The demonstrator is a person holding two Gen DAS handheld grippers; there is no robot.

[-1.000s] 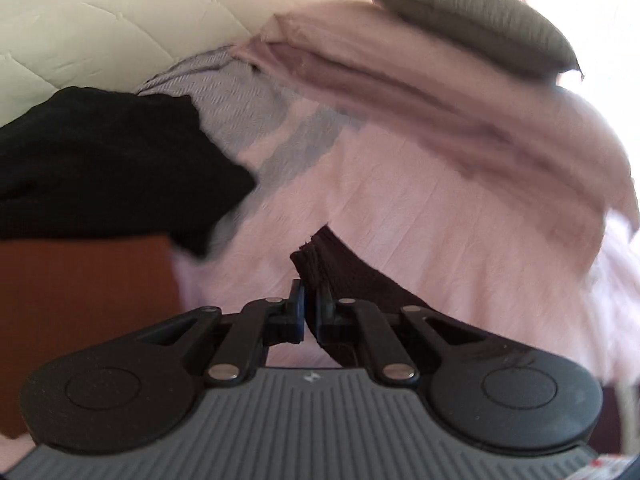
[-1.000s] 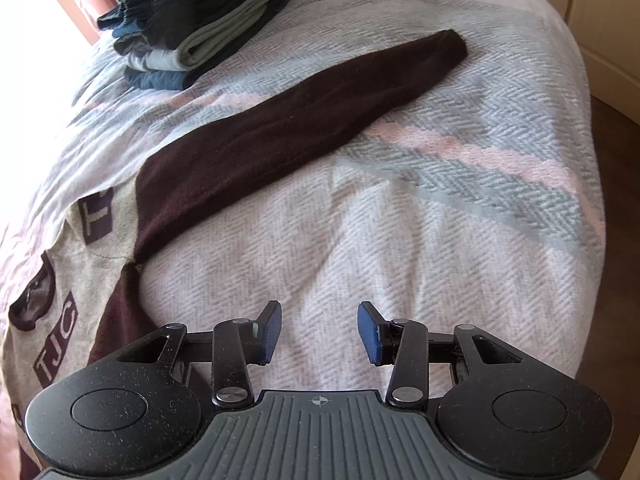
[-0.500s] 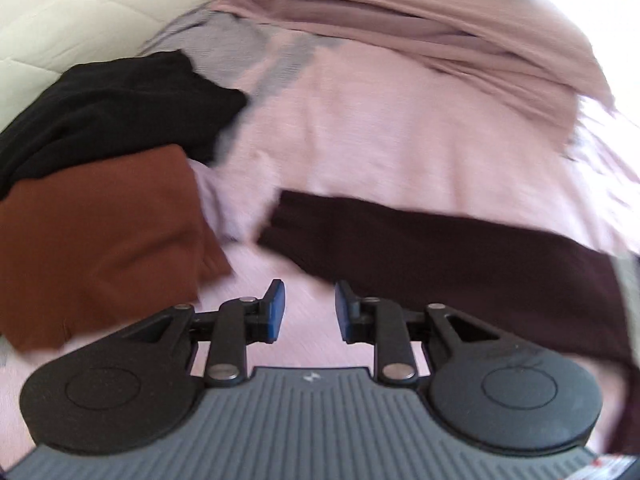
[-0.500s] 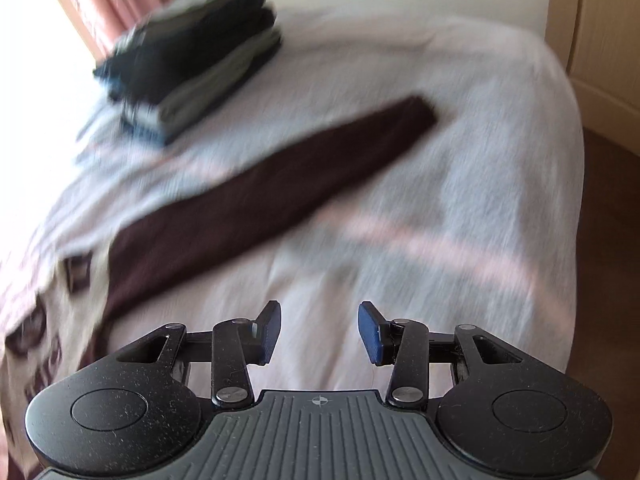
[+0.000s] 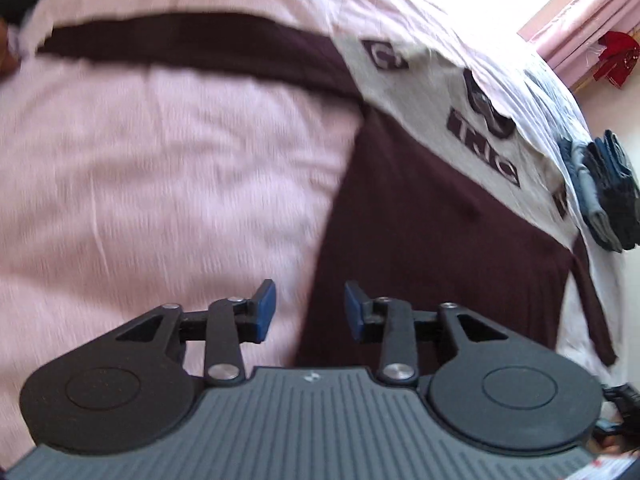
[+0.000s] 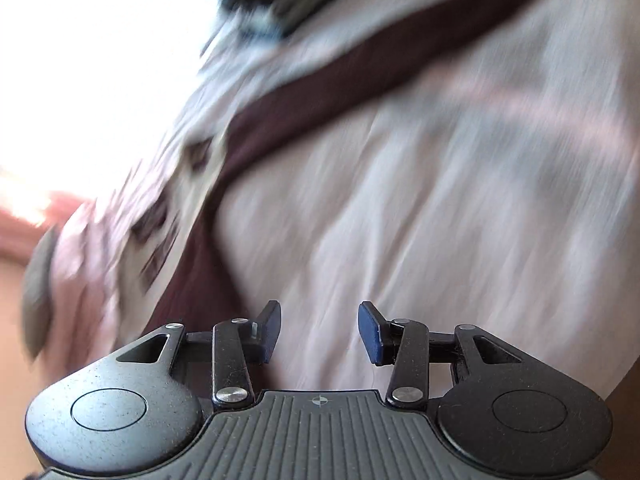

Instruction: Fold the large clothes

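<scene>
The left gripper (image 5: 306, 306) was nearer, its jaws opening with nothing between them, the sweater (image 5: 432, 216) spread on the bed (image 5: 160, 160) just ahead toward 1 o'clock; the right gripper (image 6: 319, 330) stood apart and empty, the sleeve (image 6: 360, 68) running toward 1 o'clock

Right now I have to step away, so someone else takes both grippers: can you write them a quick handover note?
Left gripper: jaws opening, nothing between them, over the side edge of the maroon sweater.
Right gripper: open, empty, near the sweater's other side.
Sweater lies flat on the bedspread, both sleeves spread out.
A stack of folded clothes sits beyond it.
Done: sweater laid out.
Left: every fold, starting probably with the sleeves.
</scene>
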